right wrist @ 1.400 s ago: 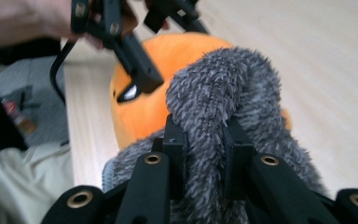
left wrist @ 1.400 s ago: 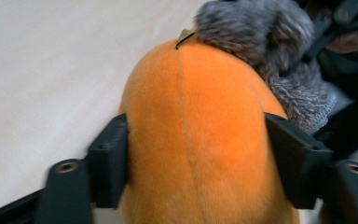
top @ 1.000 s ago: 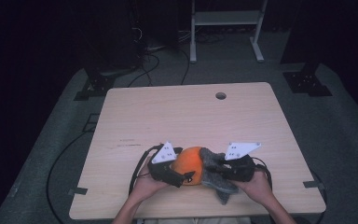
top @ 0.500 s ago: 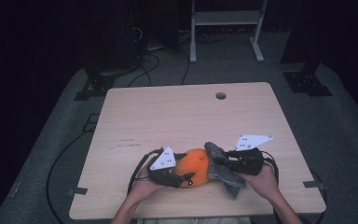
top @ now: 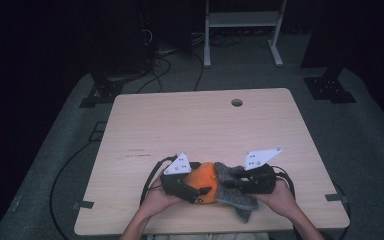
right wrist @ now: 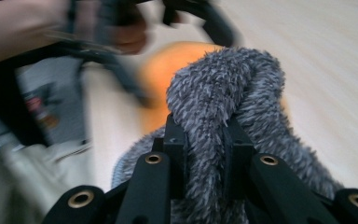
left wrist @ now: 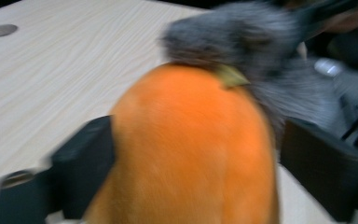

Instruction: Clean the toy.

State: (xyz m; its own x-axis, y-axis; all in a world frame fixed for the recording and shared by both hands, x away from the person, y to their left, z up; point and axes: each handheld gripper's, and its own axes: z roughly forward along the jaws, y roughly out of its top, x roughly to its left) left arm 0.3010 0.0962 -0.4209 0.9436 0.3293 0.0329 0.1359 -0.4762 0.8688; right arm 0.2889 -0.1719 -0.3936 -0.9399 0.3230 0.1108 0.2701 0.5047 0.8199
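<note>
My right tongs [right wrist: 204, 140] clench the grey fleece [right wrist: 223, 84]; my left tongs [left wrist: 191, 172], just reopening, loosely straddle the orange plush [left wrist: 191, 149]. Re-grip left firmly, then peel fleece rightward.

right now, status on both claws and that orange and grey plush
Right claw shut on grey fur. Left claw just opening, orange body between its jaws. Table around it bare.

A dim lab or recording studio is showing here: a bare wooden table [top: 205, 130] is standing on grey carpet, cables [top: 165, 65] are trailing at far left, black stand bases [top: 330, 87] flanking it.
</note>
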